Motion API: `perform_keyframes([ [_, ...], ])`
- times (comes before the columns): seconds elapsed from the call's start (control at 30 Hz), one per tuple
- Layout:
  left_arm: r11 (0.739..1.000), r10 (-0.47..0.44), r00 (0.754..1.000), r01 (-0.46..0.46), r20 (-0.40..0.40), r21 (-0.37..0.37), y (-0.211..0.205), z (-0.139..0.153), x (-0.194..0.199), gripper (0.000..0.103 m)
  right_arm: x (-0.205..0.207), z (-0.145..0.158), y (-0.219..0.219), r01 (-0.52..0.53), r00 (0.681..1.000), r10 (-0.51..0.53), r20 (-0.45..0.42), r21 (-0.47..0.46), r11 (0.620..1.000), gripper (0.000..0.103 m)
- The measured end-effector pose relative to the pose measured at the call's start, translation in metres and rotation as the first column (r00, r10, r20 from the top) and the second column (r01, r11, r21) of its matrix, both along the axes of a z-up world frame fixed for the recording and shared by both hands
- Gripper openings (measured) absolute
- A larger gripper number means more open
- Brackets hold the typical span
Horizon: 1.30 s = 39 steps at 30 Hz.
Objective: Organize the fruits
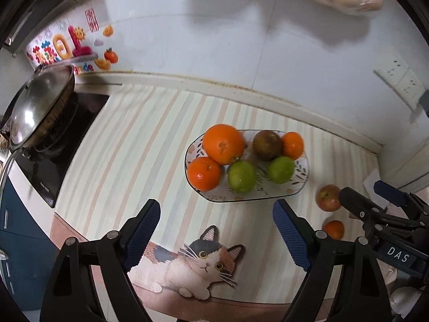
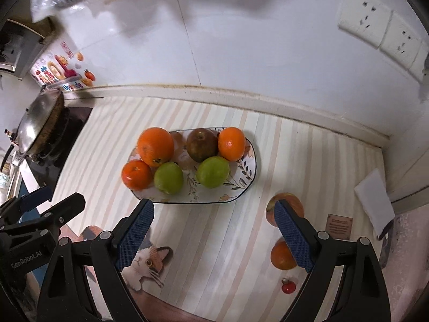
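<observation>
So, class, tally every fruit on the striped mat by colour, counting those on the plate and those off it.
Orange: 4
Green: 2
Brownish: 1
Reddish apple: 1
Small red fruit: 1
Total: 9

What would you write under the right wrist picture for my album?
Open right gripper above striped mat; six fruits on plate, apple and orange beside it.
</observation>
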<state>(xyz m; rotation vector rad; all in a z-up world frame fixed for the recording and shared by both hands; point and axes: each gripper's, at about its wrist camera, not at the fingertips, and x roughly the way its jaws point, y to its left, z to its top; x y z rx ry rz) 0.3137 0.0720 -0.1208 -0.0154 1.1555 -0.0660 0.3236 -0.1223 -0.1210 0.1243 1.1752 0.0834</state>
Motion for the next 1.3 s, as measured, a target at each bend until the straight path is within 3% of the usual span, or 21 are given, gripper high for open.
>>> perform_keyframes([
  [0.43, 0.999, -0.026, 0.996, 0.029, 0.09, -0.026, -0.004, 0.05, -0.046, 0.086, -0.055, 0.063, 0.001, -0.011, 0.993, 0.008, 0.114, 0.025, 1.0, 0.093],
  [0.77, 0.999, -0.025, 0.997, 0.028, 0.077, -0.039, -0.004, 0.047, -0.054, 0.086, -0.07, 0.064, -0.004, 0.007, 0.994, -0.018, 0.112, 0.097, 0.995, 0.093],
  [0.87, 0.999, -0.035, 0.997, 0.036, 0.063, -0.021, -0.012, 0.04, -0.049, 0.086, -0.07, 0.055, -0.025, 0.064, 0.993, -0.077, 0.087, 0.139, 0.988, 0.093],
  [0.93, 0.999, -0.046, 0.997, 0.047, 0.059, -0.01, -0.019, 0.034, -0.045, 0.096, -0.071, 0.044, -0.044, 0.113, 0.991, -0.123, 0.058, 0.148, 0.982, 0.093],
  [1.03, 0.995, -0.101, 0.994, 0.102, 0.045, -0.006, -0.039, 0.019, -0.039, 0.096, -0.075, 0.025, -0.082, 0.208, 0.977, -0.211, 0.009, 0.141, 0.968, 0.093],
  [1.17, 0.981, -0.193, 0.981, 0.193, -0.017, 0.002, -0.085, -0.011, -0.03, 0.096, -0.085, -0.014, -0.138, 0.336, 0.941, -0.329, -0.075, 0.118, 0.934, 0.093],
  [1.3, 0.951, -0.307, 0.945, 0.31, -0.111, 0.006, -0.142, -0.047, -0.019, 0.096, -0.097, -0.063, -0.184, 0.442, 0.892, -0.417, -0.175, 0.135, 0.887, 0.089],
])
